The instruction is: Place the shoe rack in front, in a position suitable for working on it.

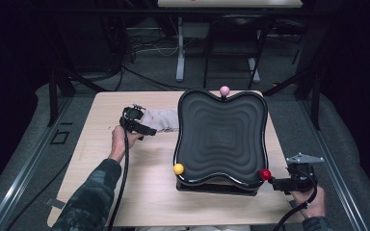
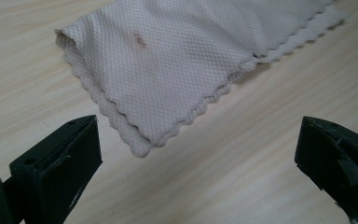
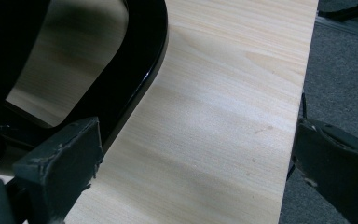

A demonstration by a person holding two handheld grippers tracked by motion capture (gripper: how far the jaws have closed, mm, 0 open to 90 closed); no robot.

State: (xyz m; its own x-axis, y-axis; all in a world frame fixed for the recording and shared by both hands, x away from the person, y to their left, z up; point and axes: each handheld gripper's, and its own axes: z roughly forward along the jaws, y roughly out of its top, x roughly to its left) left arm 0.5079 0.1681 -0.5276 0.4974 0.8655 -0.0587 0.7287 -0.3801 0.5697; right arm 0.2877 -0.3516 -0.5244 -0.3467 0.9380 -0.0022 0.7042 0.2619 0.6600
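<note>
A beige folded cloth (image 1: 163, 119) with a scalloped hem lies on the wooden table (image 1: 139, 192), left of a black wavy tray (image 1: 220, 137). Up close the cloth (image 2: 177, 60) shows a small reddish stain (image 2: 140, 39). My left gripper (image 1: 147, 129) hovers at the cloth's near left end; in its own view the left gripper (image 2: 198, 140) is open, the cloth's corner just ahead of its jaws. My right gripper (image 1: 275, 184) sits at the tray's near right corner, beside a red ball (image 1: 265, 174). In its own view the right gripper (image 3: 196, 144) is open over bare table.
The tray rests on a black base (image 1: 217, 187) and carries a pink ball (image 1: 224, 90) at its far edge and a yellow ball (image 1: 178, 169) at its near left corner. The tray's glossy frame (image 3: 135, 84) curves past my right jaws. The table's right edge (image 3: 298, 116) drops to grey carpet.
</note>
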